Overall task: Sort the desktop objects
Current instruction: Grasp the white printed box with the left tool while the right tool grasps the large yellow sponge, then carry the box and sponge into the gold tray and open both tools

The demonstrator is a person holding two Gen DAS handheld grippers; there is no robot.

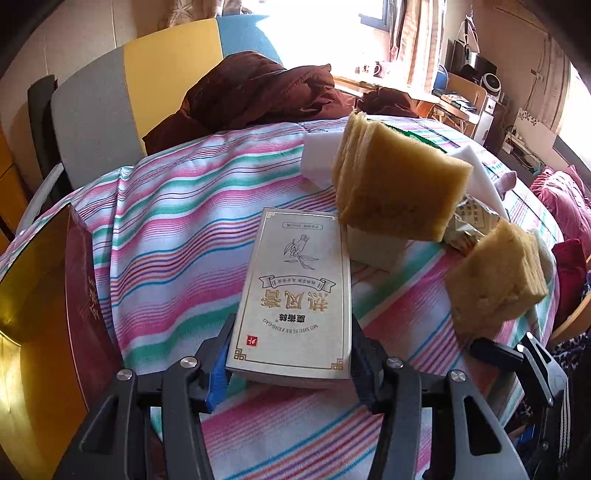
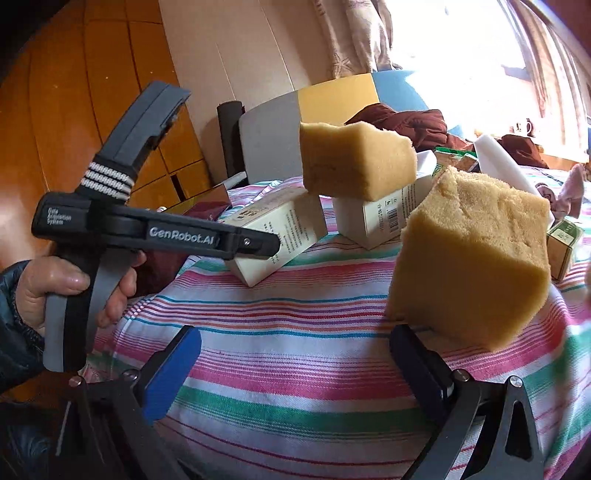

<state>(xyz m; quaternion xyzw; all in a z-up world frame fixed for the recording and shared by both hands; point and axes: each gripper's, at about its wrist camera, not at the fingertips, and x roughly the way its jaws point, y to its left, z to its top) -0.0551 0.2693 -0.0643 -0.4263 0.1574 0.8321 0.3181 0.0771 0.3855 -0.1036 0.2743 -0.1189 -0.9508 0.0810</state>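
Clamping the silver box (image 1: 295, 295), left fingers (image 1: 218, 363); right fingers (image 2: 173, 373) spread apart.

Window (image 1: 332, 22) glare blows out — edges bend, corners dark.

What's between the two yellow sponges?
A white barcoded box, propping the far sponge and beside the near sponge, per right wrist view. Left wrist view adds a crinkled packet.

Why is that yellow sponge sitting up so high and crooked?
The yellow sponge rests tilted on the edges of two white boxes instead of lying flat on the striped cloth, so it looks perched and wobbly.
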